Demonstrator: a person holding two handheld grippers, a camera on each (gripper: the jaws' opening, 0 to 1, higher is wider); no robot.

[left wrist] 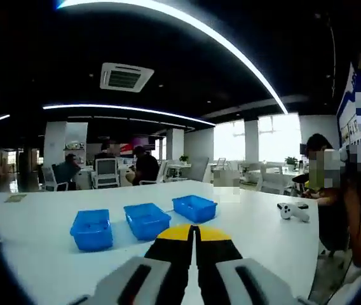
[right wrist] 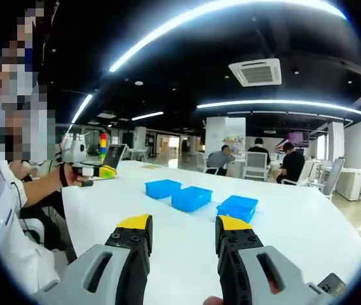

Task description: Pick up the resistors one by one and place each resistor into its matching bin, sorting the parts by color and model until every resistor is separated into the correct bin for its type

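Note:
Three blue bins stand in a row on the white table (left wrist: 47, 222): the left bin (left wrist: 92, 229), the middle bin (left wrist: 147, 220) and the right bin (left wrist: 194, 208). My left gripper (left wrist: 194, 230) is held above the table just in front of them, its yellow-tipped jaws pressed together with nothing between. In the right gripper view the same bins appear as a far bin (right wrist: 163, 188), a middle bin (right wrist: 191, 198) and a near bin (right wrist: 237, 208). My right gripper (right wrist: 183, 223) hovers short of them, jaws wide apart and empty. No resistors are visible.
A white controller-like device (left wrist: 293, 211) lies on the table at the right, near a seated person (left wrist: 323, 184). In the right gripper view a person's hand (right wrist: 72, 176) rests by a laptop (right wrist: 113, 157) and coloured blocks at the table's far left. Office chairs and people sit behind.

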